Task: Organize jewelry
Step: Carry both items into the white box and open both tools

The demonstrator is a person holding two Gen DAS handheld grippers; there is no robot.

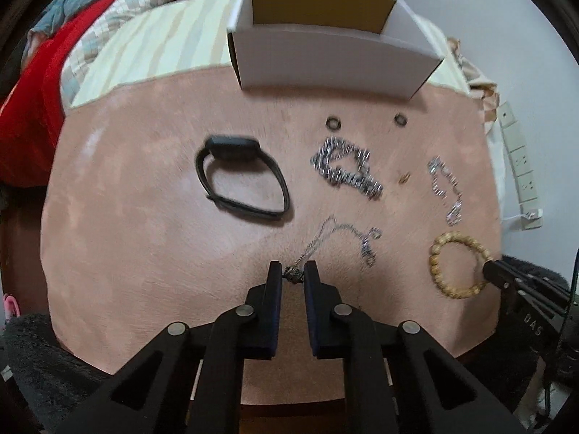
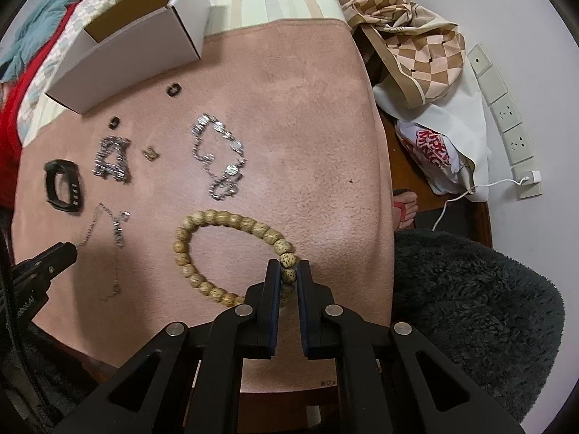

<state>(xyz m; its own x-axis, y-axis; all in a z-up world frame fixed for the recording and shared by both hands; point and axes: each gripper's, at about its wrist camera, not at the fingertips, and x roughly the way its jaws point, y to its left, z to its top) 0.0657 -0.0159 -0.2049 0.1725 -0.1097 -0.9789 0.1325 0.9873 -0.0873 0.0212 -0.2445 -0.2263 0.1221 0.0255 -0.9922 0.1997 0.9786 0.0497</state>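
Jewelry lies on a pink cloth [image 1: 144,238]. My left gripper [image 1: 293,273] is closed on the bunched end of a thin silver chain necklace [image 1: 336,233]. My right gripper [image 2: 288,271] is shut on the near beads of a wooden bead bracelet [image 2: 224,218], which also shows in the left wrist view [image 1: 456,249]. A black watch band [image 1: 242,177], a chunky silver chain [image 1: 347,171], a silver link bracelet [image 2: 217,155], two dark rings [image 1: 333,123] [image 1: 400,120] and a small gold piece [image 1: 404,178] lie further back. An open white box [image 1: 325,58] stands at the far edge.
A striped cloth [image 1: 152,47] and red fabric [image 1: 32,108] lie behind the pink cloth. Checkered fabric [image 2: 416,36] and a printed plastic bag [image 2: 430,152] sit at the right, by a power strip [image 2: 506,115]. Dark fuzzy fabric [image 2: 470,307] is at the near right.
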